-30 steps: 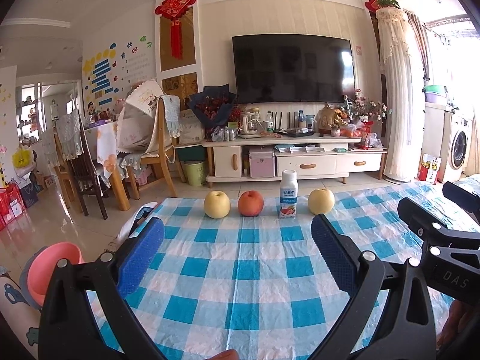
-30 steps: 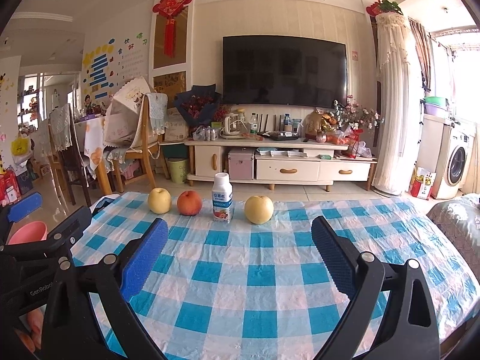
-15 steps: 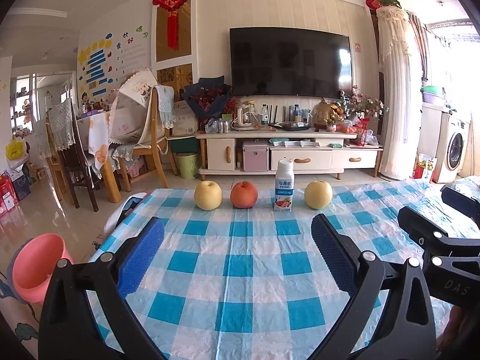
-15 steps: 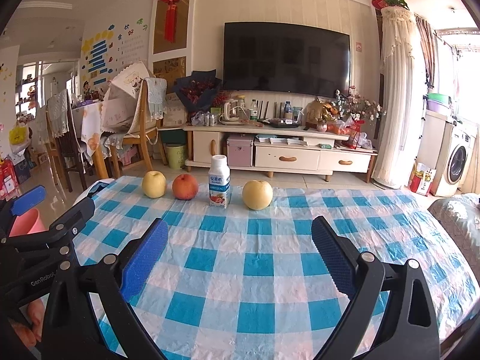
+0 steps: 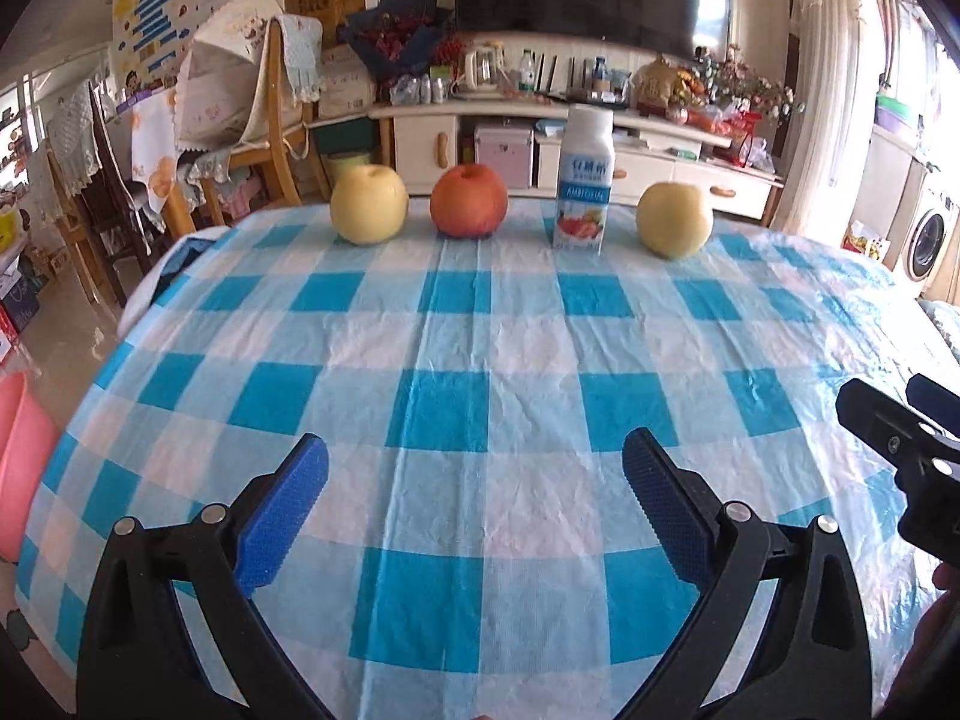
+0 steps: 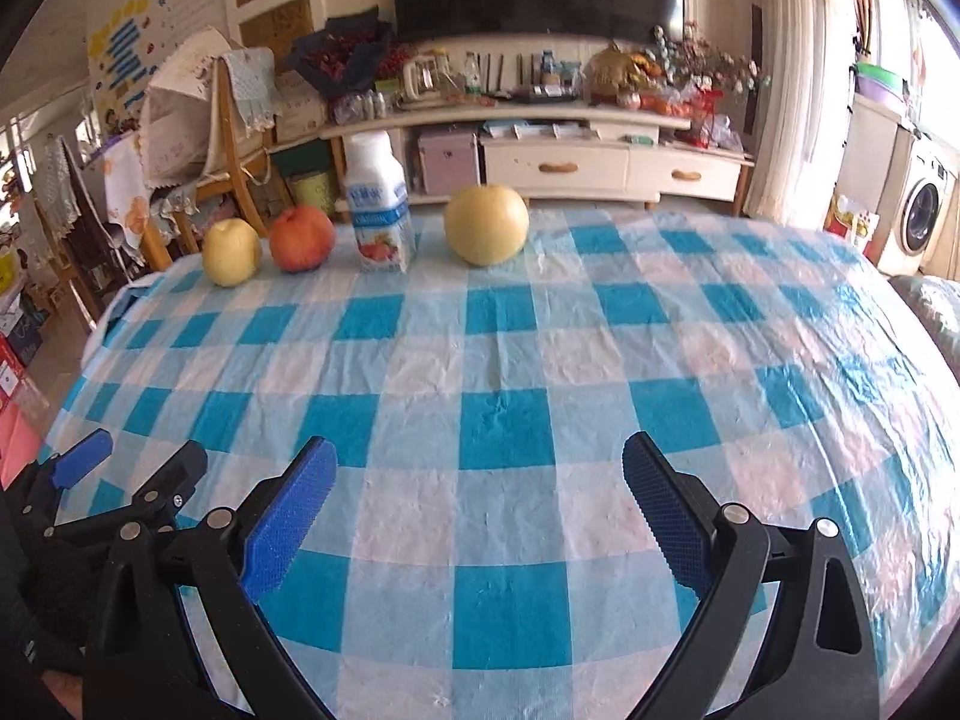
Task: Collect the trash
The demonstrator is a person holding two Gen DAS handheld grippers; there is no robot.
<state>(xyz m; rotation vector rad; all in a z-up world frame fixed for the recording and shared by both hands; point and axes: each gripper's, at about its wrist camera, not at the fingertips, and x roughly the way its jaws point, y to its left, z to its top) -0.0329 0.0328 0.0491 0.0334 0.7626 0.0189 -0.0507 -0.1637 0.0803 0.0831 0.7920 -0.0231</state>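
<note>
Four things stand in a row along the far edge of the table point(image 5: 480, 360), which is covered in a blue-and-white checked cloth: a yellow pear point(image 5: 368, 204), a red apple point(image 5: 469, 200), a small yogurt bottle point(image 5: 585, 180) and a second yellow pear point(image 5: 674, 219). The bottle looks like the only piece of trash, set among fruit as distractors. A pink bin point(image 5: 18, 468) sits off the table's left side, probably the drop point. The left hand-held gripper point(image 5: 474, 498) and the right hand-held gripper point(image 6: 477, 495) hover over the near cloth, both spread wide, holding and touching nothing.
</note>
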